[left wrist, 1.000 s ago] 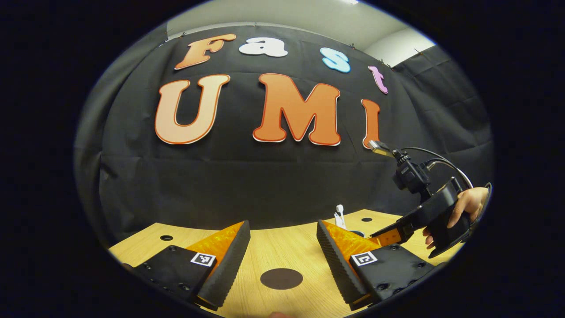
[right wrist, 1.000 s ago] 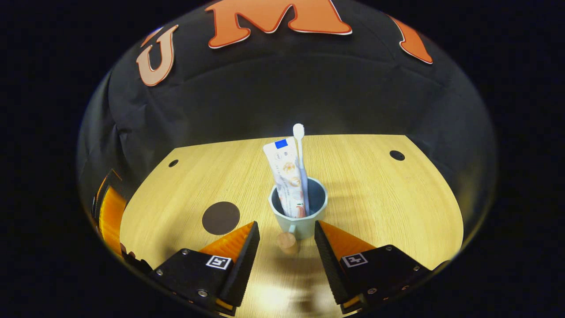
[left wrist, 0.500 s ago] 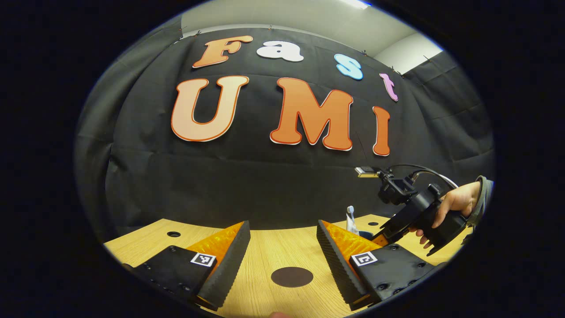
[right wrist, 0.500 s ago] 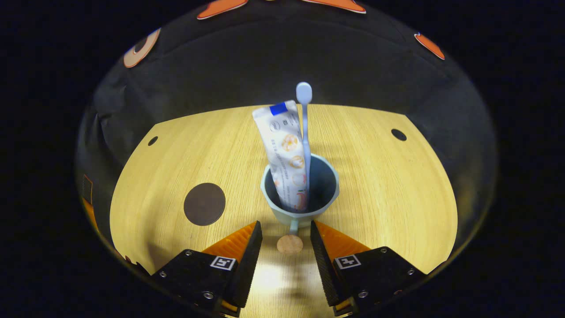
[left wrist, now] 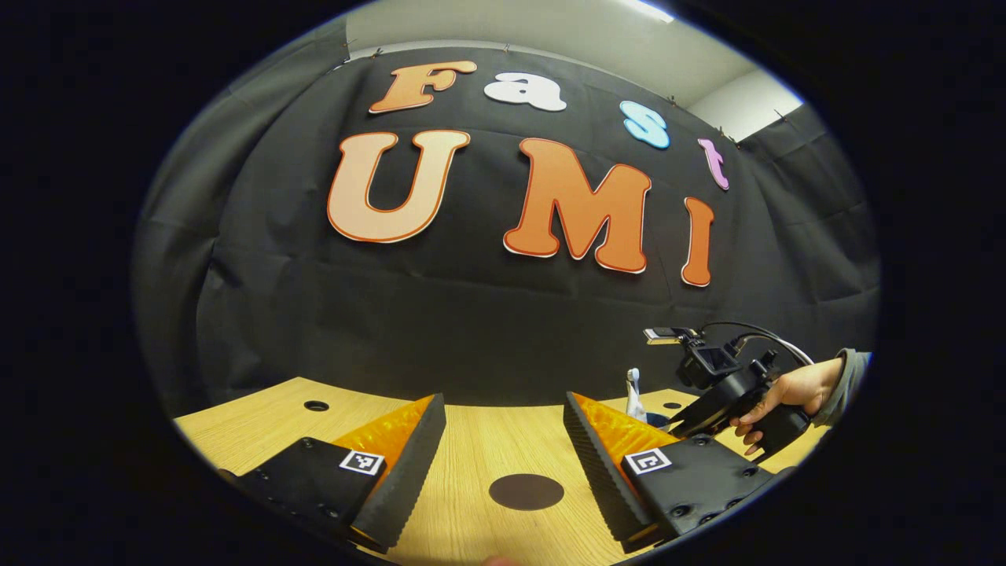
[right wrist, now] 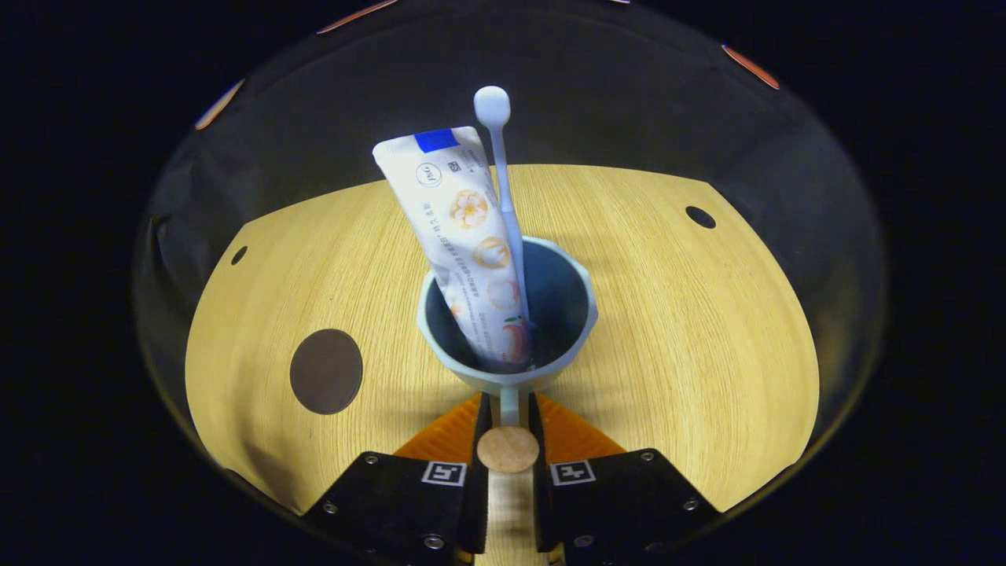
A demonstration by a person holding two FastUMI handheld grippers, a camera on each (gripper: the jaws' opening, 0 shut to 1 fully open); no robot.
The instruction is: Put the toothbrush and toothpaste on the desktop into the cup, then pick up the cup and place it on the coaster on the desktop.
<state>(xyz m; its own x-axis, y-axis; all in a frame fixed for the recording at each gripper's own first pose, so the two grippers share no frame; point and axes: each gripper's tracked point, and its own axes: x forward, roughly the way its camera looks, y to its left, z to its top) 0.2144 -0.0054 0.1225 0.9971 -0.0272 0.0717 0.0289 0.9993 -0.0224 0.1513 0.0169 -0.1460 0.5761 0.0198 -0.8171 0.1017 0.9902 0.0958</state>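
A pale wooden desktop (right wrist: 668, 330) lay beneath my right gripper (right wrist: 508, 428), clamped on the handle of the cup (right wrist: 507, 377) just ahead. Toothpaste (right wrist: 464, 236) and toothbrush (right wrist: 503, 196) stood inside. The coaster (right wrist: 326, 371) lay left of it. My left gripper (left wrist: 503, 448) hung open. The narrow hold might let the cup tip.

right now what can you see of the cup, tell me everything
The cup is pale blue-green with a darker inside, standing upright on the wooden desktop. The toothpaste and toothbrush stand in it, leaning on its rim. Its thin handle with a round cork-like end points at the camera, and the right gripper is shut on that handle. The coaster lies apart, to its left.
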